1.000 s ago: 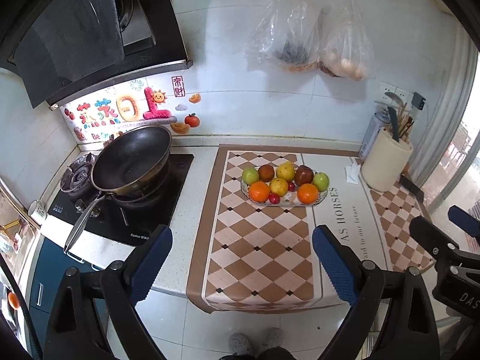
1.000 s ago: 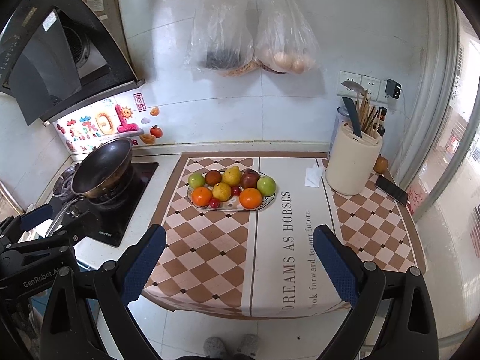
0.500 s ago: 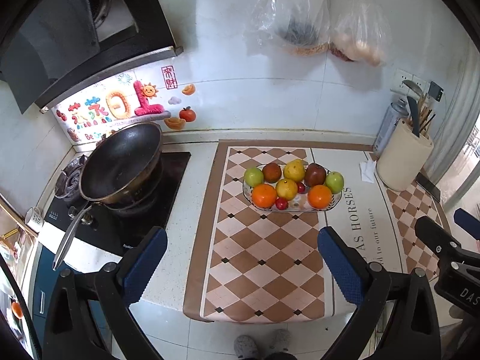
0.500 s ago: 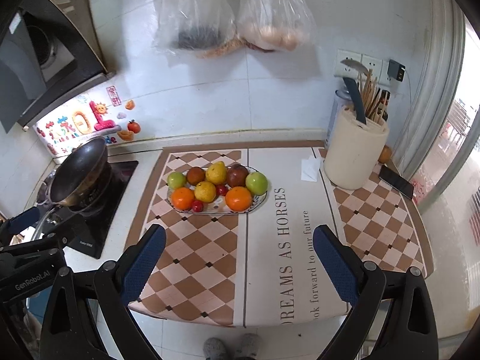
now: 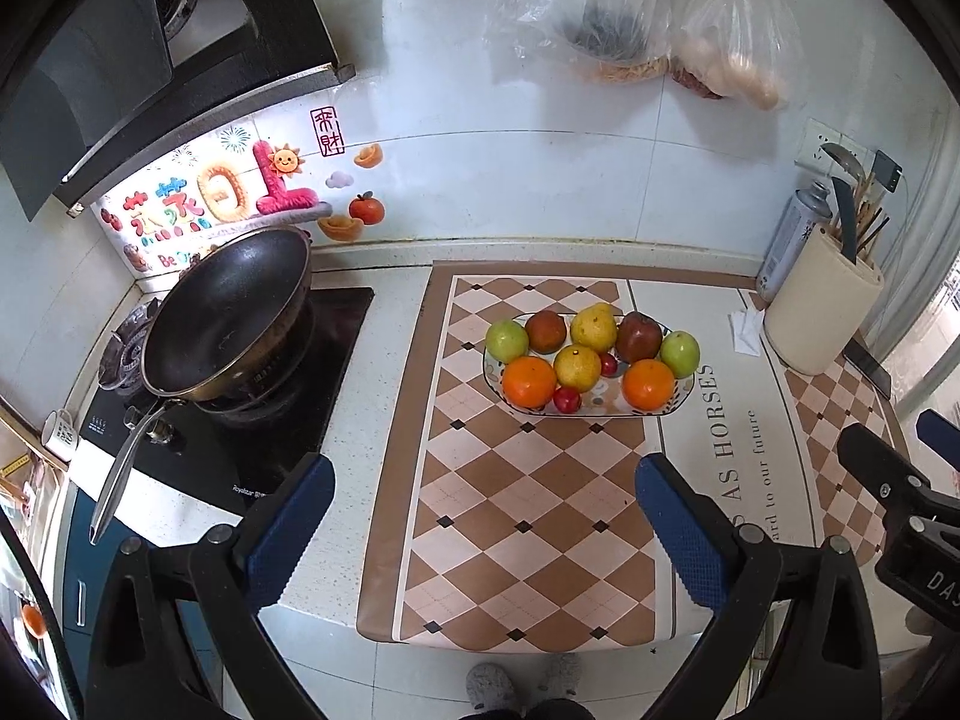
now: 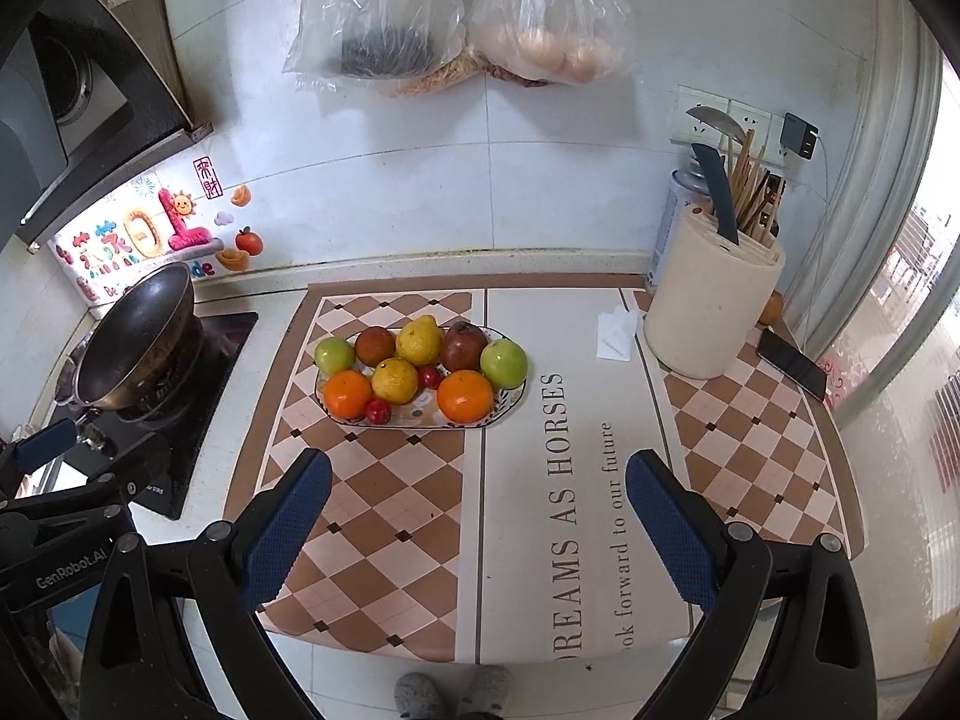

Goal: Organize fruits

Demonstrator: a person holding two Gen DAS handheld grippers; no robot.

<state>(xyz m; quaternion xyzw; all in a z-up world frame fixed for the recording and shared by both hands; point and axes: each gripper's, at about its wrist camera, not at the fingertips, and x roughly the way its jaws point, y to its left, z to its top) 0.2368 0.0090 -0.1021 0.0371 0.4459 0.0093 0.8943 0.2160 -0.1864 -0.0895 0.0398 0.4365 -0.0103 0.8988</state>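
Both tools, left [image 5: 483, 495] and right [image 6: 477, 489], hang released above the surface, well short of the oval patterned plate [image 6: 510, 403] of mixed fruits.

Open checkered mat [image 6: 384, 498] between counter [image 5: 360, 420] front edge and fruit plate [image 6: 510, 405]: bare, passable from the front. Left flank: wok [image 5: 222, 312] on stove, handle jutting toward the front edge. Right flank: utensil holder [image 6: 708, 306] with folded tissue [image 6: 615, 333] just beside it; phone [image 6: 792, 363] further right. Overhead at the back wall: two hanging plastic bags [image 6: 456, 12].
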